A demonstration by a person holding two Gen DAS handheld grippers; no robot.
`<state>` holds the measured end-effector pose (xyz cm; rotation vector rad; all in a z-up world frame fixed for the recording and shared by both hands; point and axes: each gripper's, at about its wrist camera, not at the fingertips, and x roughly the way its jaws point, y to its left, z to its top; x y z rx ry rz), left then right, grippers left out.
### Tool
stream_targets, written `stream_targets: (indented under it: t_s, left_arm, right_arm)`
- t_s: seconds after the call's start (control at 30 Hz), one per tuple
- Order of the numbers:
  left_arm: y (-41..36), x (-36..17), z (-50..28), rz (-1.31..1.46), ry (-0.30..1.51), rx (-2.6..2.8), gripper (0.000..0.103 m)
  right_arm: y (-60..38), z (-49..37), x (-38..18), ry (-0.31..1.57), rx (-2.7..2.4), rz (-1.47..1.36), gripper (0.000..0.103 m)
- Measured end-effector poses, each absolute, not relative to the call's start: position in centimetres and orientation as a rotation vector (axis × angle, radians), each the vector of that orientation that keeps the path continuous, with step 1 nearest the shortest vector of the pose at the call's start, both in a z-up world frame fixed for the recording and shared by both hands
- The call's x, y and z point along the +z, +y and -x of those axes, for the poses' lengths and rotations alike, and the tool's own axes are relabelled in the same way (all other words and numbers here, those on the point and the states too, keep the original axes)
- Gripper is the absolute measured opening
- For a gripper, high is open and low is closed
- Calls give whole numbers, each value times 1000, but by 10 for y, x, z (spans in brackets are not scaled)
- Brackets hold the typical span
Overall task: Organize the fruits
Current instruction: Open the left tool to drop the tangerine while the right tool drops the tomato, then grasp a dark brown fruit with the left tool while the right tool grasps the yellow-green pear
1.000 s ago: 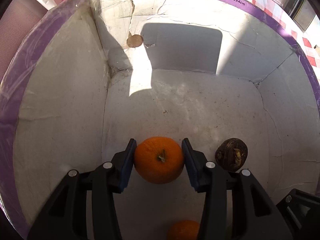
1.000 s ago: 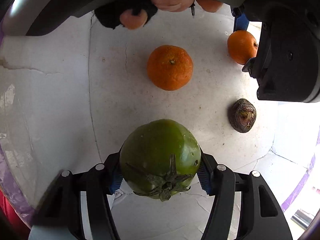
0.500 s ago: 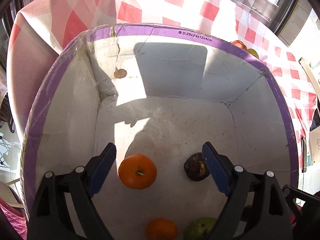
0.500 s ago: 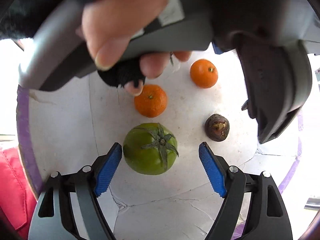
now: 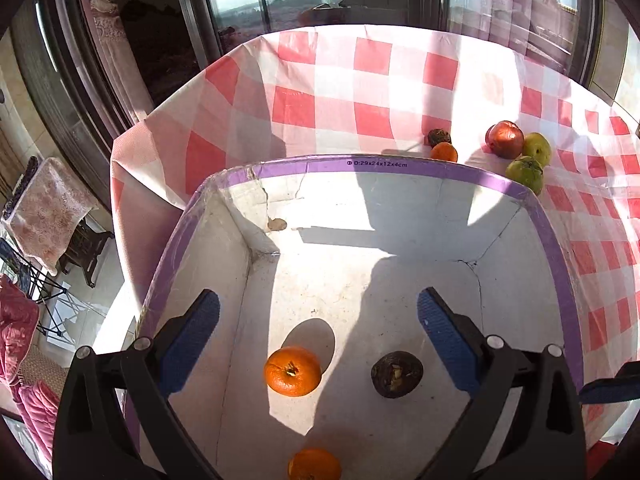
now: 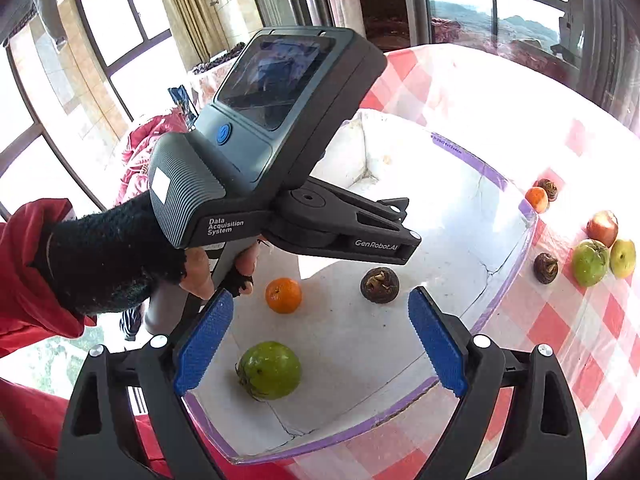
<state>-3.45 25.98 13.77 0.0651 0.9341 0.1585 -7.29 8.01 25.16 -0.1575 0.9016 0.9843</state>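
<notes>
Both grippers hang above the white foam box with the purple taped rim [image 5: 400, 162], and both are empty. The left gripper [image 5: 318, 334] has its blue-padded jaws spread wide, nothing between them; the right gripper [image 6: 320, 340] is just as wide and just as bare.

Inside the box, four fruits sit on the floor: a bright orange mandarin [image 5: 292, 371], a dark brown wrinkled fruit [image 5: 396, 374] to its right, a second small mandarin [image 5: 314, 465] at the near edge, and a round green fruit with a dried calyx [image 6: 269, 370] nearest the right gripper. All lie below the open jaws, untouched by them, well apart from one another.

So the job looks partly done. Out on the red-and-white checked surface [image 5: 360, 80], far right of the box, more wait: a small orange mandarin on the cloth [image 5: 444, 152] touching a dark fruit, a red apple-like fruit [image 5: 505, 139] and two green ones beside it. Those are likely next, a reach past the far rim for either gripper.
</notes>
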Motion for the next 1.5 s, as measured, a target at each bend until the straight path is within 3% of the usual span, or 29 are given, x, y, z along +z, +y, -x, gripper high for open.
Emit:
stream_targets:
  t_s: [0.23,0.47,0.6,0.83,0.93,1.03,1.2,1.5]
  left_arm:
    - [222,192,27,25,769,227,101]
    - [148,219,2,152,755,42,101]
    - [86,201,-1,127,818,-86,101]
    - [11,120,-5,-97,980,-98,101]
    - [4,85,-17,-157,1009,-48,99]
    - [8,58,-34,-172,1035,1,89]
    - [23,38,-58,-127,1041,103,84]
    - [43,30,-99,-76,1006,166,83]
  right_arm:
    - [-6,22,255,865,745,-99,87]
    - [-59,-8,153,993,455,-90,87]
    - [-88,-23,85,1040,378,-101,86]
    - [-126,-90,40,1059,329,-46,86]
    - [-125,-121,27,1059,340,-11,86]
    - [-117,-147,14,1050,362,35,86]
    - [-101,-176,10,994,411,69,87]
    - [-87,-215,11,954,428,37,86]
